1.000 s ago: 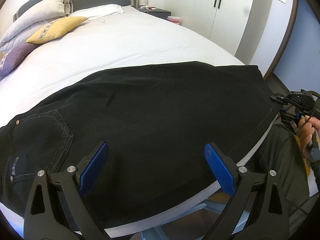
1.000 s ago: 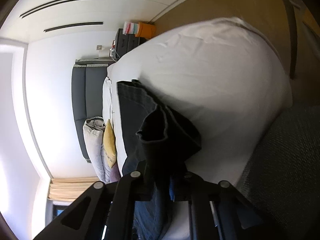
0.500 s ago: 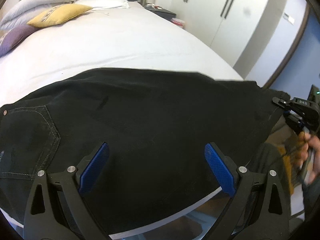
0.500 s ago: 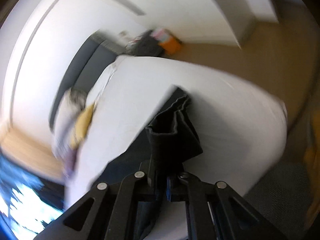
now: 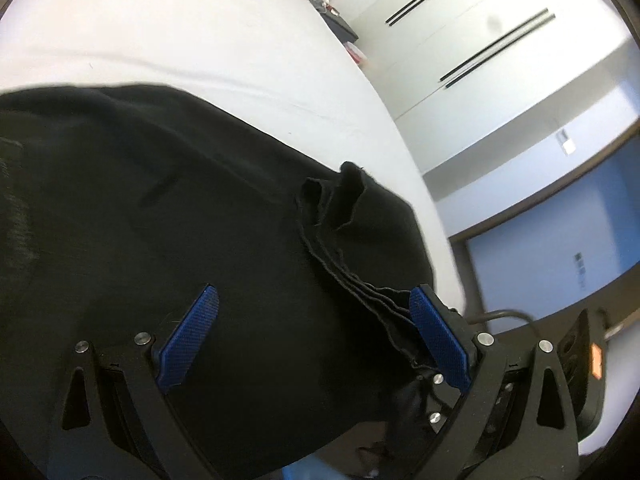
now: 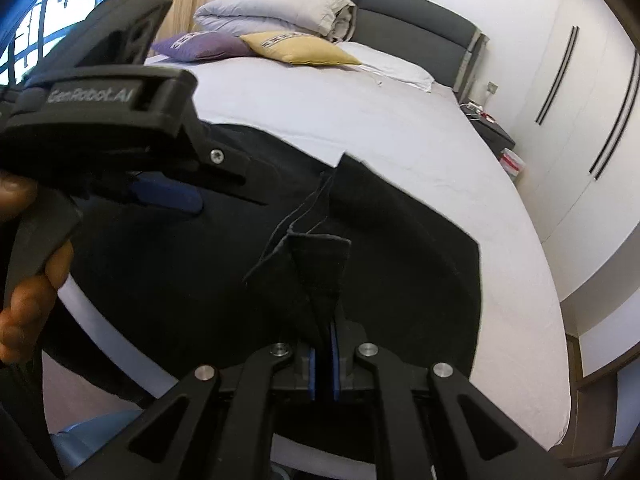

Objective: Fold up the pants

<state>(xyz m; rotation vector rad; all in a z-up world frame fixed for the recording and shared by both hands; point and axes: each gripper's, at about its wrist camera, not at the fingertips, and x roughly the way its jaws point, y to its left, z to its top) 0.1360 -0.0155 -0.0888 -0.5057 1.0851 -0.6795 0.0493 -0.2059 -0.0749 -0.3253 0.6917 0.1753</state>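
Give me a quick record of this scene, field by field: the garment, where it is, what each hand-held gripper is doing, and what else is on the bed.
garment: black pants
surface: bed with white sheet
right hand-held gripper: shut on the bunched pant hems, lifted over the pants
left hand-held gripper: open, blue pads wide apart above the pants, nothing pinched
fold state: leg end raised, not yet laid down
also on bed: yellow cushion, purple cushion, folded grey duvet, white pillow

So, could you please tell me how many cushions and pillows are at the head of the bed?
3: a purple cushion on the left, a yellow cushion beside it, and a white pillow to the right. Others may be hidden.
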